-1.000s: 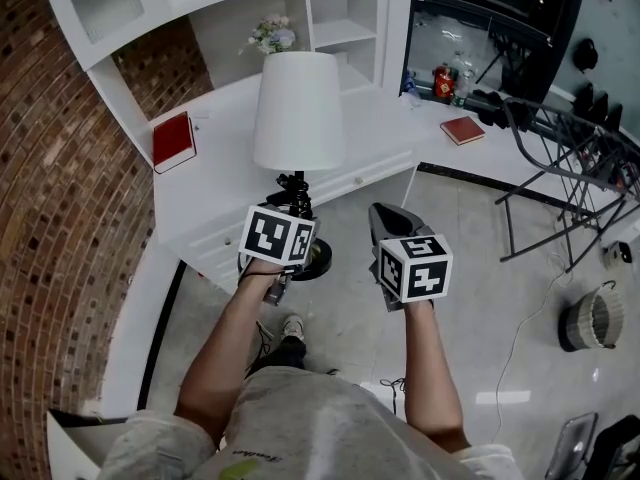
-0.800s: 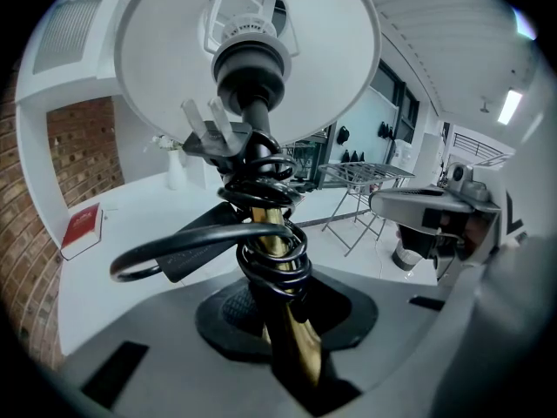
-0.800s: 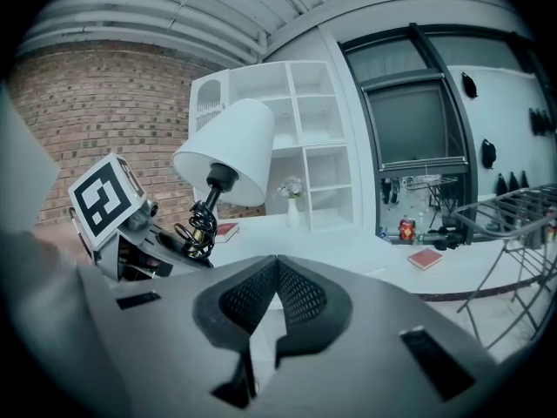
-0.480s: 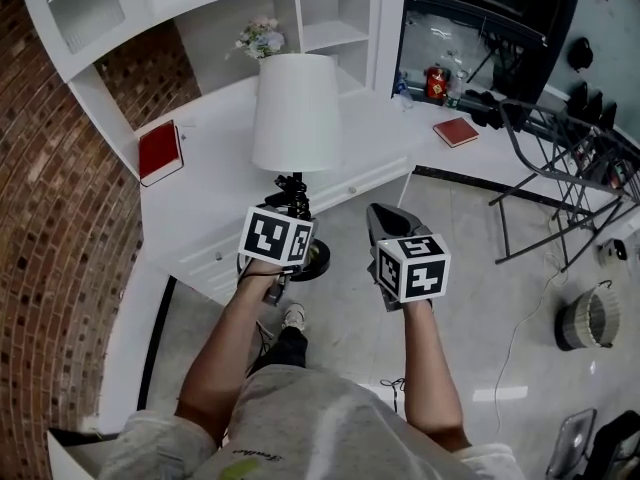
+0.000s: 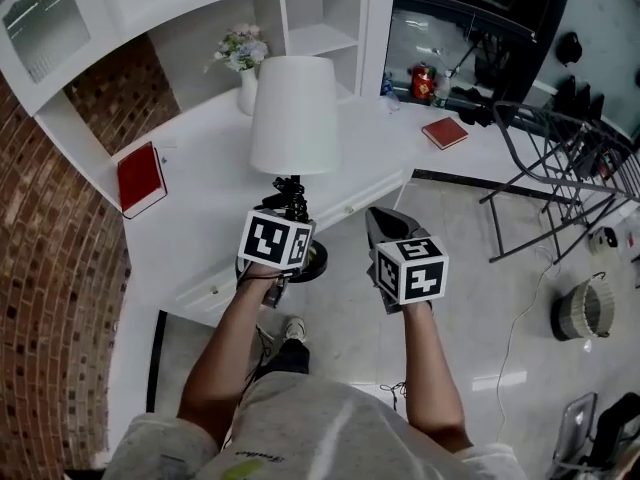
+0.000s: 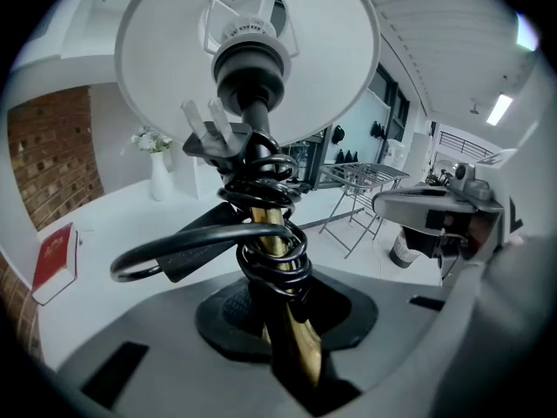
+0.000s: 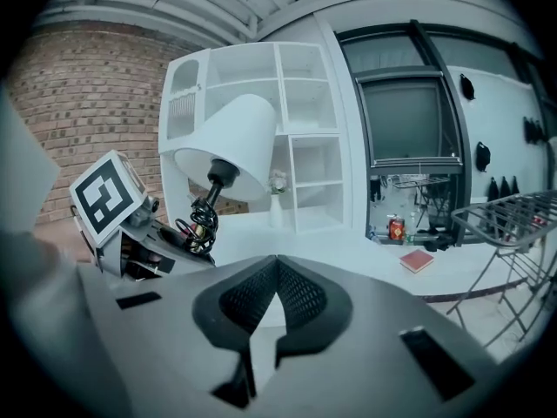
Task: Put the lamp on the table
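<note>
Left gripper (image 6: 285,333) fingers (image 6: 231,307) are clamped on the lamp (image 5: 293,118) stem, right gripper (image 7: 277,273) ones together and empty, so carry it upright onto the table (image 5: 200,193) ahead.

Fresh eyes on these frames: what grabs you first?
The white-shaded lamp, dead centre, held by its brass stem in the left gripper's jaws, with a black cord coiled round the stem. Behind it, a red book lies on the white desk at left. The right gripper is beside the lamp, shut and empty.
</note>
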The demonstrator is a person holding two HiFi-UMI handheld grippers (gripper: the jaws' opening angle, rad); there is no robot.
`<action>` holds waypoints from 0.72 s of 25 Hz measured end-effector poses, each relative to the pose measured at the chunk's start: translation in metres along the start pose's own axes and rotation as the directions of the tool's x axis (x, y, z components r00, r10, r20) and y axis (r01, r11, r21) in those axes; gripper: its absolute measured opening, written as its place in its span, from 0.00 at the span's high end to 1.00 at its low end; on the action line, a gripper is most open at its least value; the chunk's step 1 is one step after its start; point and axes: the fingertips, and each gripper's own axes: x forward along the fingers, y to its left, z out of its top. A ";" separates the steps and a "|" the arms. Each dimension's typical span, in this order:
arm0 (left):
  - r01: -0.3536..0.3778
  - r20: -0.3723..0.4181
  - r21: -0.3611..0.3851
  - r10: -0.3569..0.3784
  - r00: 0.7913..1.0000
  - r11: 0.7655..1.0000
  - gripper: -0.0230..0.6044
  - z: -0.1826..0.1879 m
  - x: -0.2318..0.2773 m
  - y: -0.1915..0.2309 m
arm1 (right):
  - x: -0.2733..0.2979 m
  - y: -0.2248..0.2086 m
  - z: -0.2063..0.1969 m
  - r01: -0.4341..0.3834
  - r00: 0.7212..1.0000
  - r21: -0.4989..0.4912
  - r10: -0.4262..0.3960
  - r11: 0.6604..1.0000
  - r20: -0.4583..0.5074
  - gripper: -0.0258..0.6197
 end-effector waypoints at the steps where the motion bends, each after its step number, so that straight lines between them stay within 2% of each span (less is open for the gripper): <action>1: 0.005 -0.001 0.006 -0.005 1.000 1.000 0.82 0.005 0.003 0.006 | 0.006 -0.001 0.003 0.007 1.000 -0.004 -0.007 1.000 -0.001 0.96; 6: 0.041 0.009 0.027 -0.041 0.999 0.999 0.82 0.035 0.019 0.033 | 0.037 -0.009 0.025 0.049 0.999 -0.018 -0.048 0.999 0.005 0.96; 18: 0.112 -0.023 0.105 -0.110 0.994 0.988 0.82 0.086 0.061 0.081 | 0.098 -0.032 0.054 0.144 0.989 0.010 -0.144 0.989 -0.011 0.96</action>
